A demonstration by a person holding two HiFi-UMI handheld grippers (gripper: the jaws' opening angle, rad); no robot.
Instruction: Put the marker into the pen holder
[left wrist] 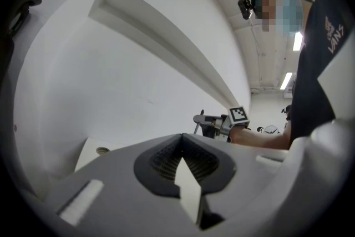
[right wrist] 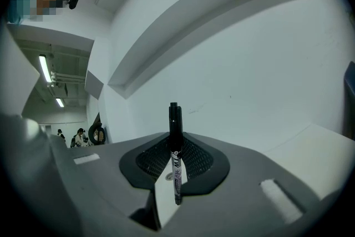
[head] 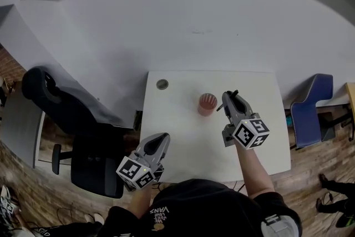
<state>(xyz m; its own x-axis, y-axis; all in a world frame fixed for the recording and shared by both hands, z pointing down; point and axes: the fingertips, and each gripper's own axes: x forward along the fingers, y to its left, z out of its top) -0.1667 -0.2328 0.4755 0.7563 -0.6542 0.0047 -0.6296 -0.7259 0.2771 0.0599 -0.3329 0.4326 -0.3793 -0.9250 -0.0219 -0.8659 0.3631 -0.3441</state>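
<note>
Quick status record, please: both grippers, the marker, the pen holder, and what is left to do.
left gripper: jaws together, nothing between them, at the near table edge
right gripper: jaws shut on the marker, just right of the pen holder
marker: black, clamped crosswise, ends sticking out past the jaws
pen holder: reddish cup, upright on the white table
remaining: marker not yet in the pen holder

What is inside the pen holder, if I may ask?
Nothing visible in the pen holder; its bottom is hidden. The marker is in the right gripper.
</note>
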